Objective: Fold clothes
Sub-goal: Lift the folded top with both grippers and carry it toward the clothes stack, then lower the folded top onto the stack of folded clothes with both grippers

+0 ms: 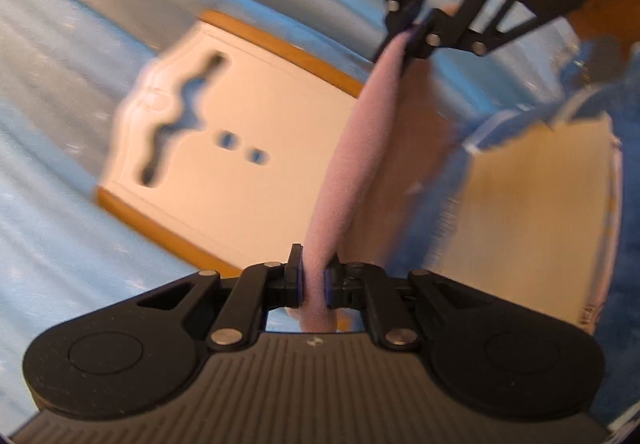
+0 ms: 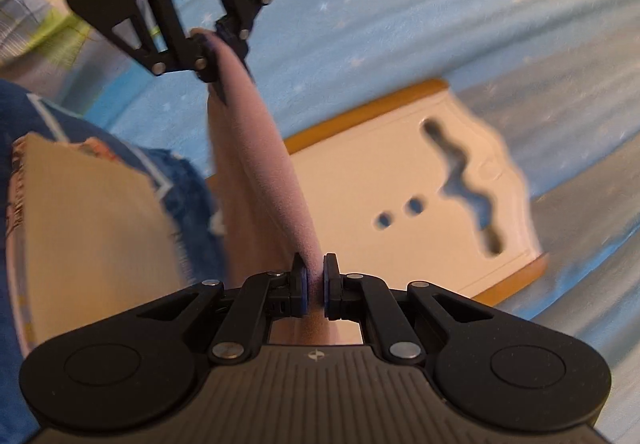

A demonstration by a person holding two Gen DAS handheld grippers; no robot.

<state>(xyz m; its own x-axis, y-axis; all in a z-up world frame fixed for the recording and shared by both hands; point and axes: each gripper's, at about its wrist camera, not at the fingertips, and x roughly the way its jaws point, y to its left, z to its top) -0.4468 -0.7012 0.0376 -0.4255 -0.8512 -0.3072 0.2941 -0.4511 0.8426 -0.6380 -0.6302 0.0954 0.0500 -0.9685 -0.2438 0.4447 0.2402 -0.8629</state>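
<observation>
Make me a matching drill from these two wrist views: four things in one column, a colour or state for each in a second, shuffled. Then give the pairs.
Things:
1. pink cloth
2. white folding board
3. bedsheet
4. left gripper

States:
A. light blue with small stars
B. shut on an edge of fabric
C. stretched between both grippers
D. lying flat, cut-out holes, tan border

Pairs: 1-C, 2-D, 3-A, 4-B

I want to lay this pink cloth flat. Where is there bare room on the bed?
The blue starry sheet beyond the white board lies bare, and so does the board's own face. It is crowded on the other side of the pink cloth, where the blue clothes and a tan box lie.
</observation>
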